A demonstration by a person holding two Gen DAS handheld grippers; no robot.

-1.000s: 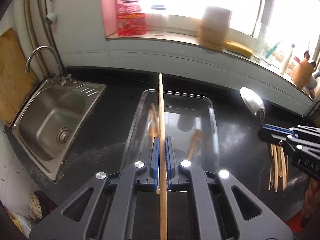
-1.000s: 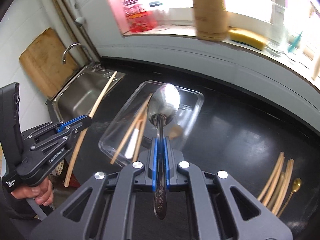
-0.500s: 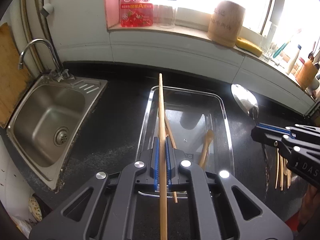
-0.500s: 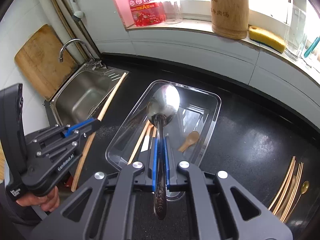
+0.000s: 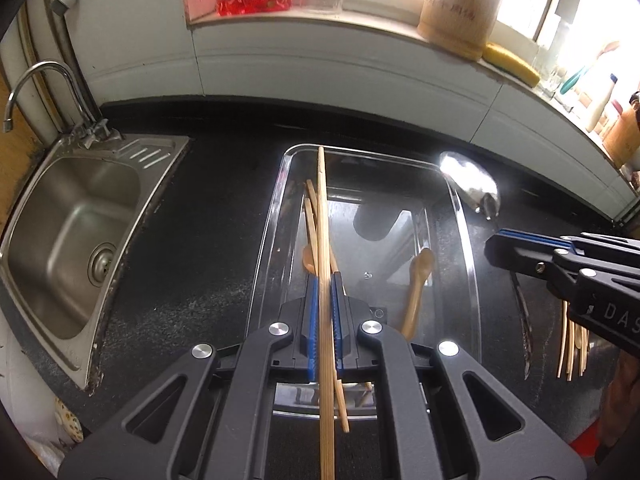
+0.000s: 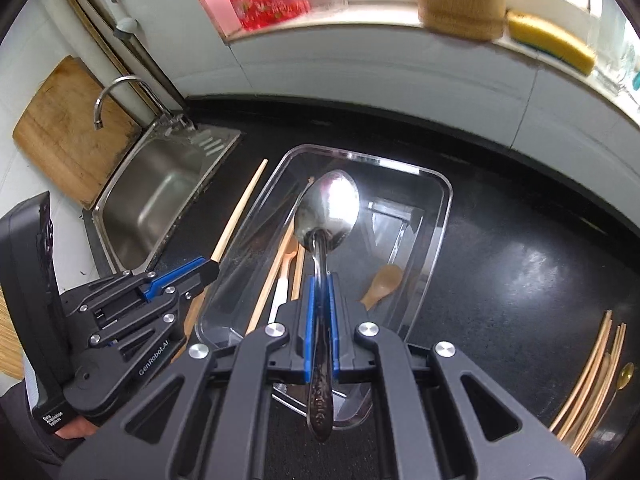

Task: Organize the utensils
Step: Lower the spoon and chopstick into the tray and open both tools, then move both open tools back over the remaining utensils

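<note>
Both hand-held grippers lower and nearer the clear tray [image 5: 464, 216] than a second ago, left hand-held gripper [image 5: 325, 280] clenched on a wooden chopstick [image 5: 323, 208] above the tray's left side, right hand-held gripper [image 6: 320, 284] grasping a metal spoon [image 6: 328, 208] over the tray, more chopsticks [image 6: 592, 372] on the black table [image 6: 520, 272] far right.

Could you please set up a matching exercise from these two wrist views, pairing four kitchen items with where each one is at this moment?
Things:
1. metal spoon
2. long wooden chopstick
3. small wooden spoon
4. yellow sponge

Places:
A. on the windowsill
B. clamped in the left gripper
C. lying inside the clear tray
D. clamped in the right gripper

Pairs: 1-D, 2-B, 3-C, 4-A
</note>
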